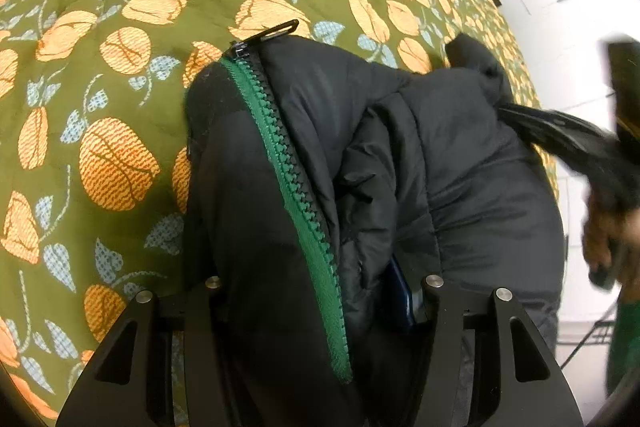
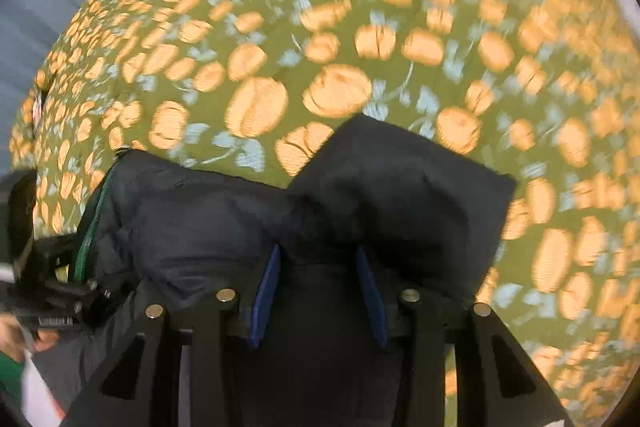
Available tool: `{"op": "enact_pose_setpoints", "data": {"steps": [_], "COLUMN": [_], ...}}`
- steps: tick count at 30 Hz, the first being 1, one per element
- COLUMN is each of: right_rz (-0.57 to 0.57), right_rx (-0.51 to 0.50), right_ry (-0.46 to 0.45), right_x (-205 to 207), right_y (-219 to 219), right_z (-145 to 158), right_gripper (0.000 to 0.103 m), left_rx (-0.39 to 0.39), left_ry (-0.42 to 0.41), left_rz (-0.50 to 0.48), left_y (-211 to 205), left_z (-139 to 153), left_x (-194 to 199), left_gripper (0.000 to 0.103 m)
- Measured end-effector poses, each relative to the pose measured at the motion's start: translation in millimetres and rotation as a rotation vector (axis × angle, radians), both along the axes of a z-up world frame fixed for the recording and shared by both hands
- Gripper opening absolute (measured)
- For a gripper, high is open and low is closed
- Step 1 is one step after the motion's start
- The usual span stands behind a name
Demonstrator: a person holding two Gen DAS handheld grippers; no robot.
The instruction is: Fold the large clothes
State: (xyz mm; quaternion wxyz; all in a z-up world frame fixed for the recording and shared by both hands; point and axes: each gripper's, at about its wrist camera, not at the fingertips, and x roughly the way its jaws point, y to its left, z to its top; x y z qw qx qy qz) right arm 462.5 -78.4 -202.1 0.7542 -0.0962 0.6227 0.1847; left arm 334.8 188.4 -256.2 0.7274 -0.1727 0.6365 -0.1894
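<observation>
A black puffer jacket (image 1: 400,155) with a green zipper (image 1: 296,195) hangs bunched over a bed. My left gripper (image 1: 316,307) is shut on the jacket's zipper edge; thick fabric fills the gap between its fingers, and one blue pad (image 1: 402,297) peeks out. My right gripper (image 2: 320,291) is shut on another black fold of the jacket (image 2: 400,195), pinched between its blue pads (image 2: 266,291). The right gripper also shows in the left wrist view (image 1: 560,135), holding the jacket's far end. The left gripper shows at the left edge of the right wrist view (image 2: 52,295).
A green bedspread with orange tulips and pale blue leaves (image 1: 120,67) covers the bed under the jacket; it also shows in the right wrist view (image 2: 360,27). The bed's edge and a white floor (image 1: 560,19) lie to the right. The right wrist view is motion-blurred.
</observation>
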Motion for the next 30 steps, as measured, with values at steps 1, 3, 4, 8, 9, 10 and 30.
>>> {"op": "enact_pose_setpoints", "data": {"steps": [1,3,4,8,9,10,30], "right_rz": [0.05,0.143,0.21,0.399,0.421,0.442,0.135], "right_rx": [0.019,0.097,0.168,0.321,0.337,0.331,0.209], "right_ry": [-0.065,-0.104,-0.099,-0.069,-0.044,-0.019,-0.31], "right_x": [-20.8,-59.4,-92.1,-180.4,-191.7,-203.0,-283.6], "right_y": [8.2,21.8,35.1,83.2,94.8,109.1,-1.3], "right_z": [19.9,44.6,56.8,65.9,59.9,48.0,89.4], "right_gripper": [0.041,0.041,0.041,0.04,0.039,0.04,0.037], "left_rx": [-0.003,0.007,0.017,0.025,0.028,0.036,0.061], "left_ry": [0.011,0.026,0.028,0.04,0.041,0.041,-0.019], "left_rz": [-0.007,-0.022,-0.033,-0.035,-0.035,-0.034,0.004], "left_y": [0.4,-2.1,-4.6,-7.9,-8.2,-8.9,-6.1], "left_z": [-0.1,0.1,0.6,1.0,0.8,0.5,-2.3], "left_x": [1.9,5.5,7.1,9.9,9.7,9.2,4.2], "left_gripper": [0.057,0.057,0.057,0.057,0.057,0.057,0.057]}}
